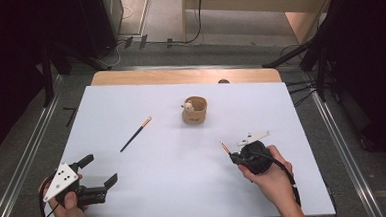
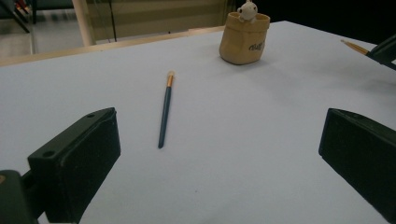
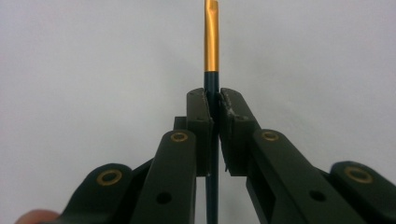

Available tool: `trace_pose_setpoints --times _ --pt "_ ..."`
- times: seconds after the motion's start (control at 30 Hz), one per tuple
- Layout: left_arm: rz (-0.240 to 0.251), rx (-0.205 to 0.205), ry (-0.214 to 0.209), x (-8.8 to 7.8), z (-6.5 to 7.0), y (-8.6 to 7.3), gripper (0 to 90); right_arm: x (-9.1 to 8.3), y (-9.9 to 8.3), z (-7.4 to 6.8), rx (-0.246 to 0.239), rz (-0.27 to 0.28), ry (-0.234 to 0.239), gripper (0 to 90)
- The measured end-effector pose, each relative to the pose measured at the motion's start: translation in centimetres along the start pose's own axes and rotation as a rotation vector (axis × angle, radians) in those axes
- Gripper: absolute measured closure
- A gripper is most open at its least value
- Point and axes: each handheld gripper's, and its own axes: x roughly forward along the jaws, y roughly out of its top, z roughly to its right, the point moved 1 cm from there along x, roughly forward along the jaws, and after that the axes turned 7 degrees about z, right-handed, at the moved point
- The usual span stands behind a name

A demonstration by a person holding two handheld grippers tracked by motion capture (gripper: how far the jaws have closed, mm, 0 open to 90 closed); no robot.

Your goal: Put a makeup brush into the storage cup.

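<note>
Lying loose on the white table [image 1: 185, 184], well left of centre: a slim dark-blue brush with a gold ferrule and pale tip [image 1: 136, 134], nothing around it, pale tip pointing toward the far side

Standing upright further back, near the middle: a small tan paper-bag-shaped pot [image 1: 195, 111], with a little white figurine [image 1: 187, 107] peeking over its rim; rest of the inside hidden

Clamped in the right gripper [image 3: 213, 100]: a 2nd dark-blue brush with gold ferrule [image 3: 211, 46], jaws pressed tight on the dark handle just below the ferrule, tip cut off by the top edge of the right gripper view, raised slightly off the table at its near right

Held low at the near left corner: left gripper [image 1: 100, 169], jaws spread wide, nothing between them
</note>
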Motion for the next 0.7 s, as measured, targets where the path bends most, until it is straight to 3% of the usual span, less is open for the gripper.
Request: trace_pose_setpoints --times 0.7 --pt "-0.001 -0.001 -0.005 0.0 0.0 0.0 0.0 -1.2 0.1 -0.2 0.018 0.265 0.082 84.8"
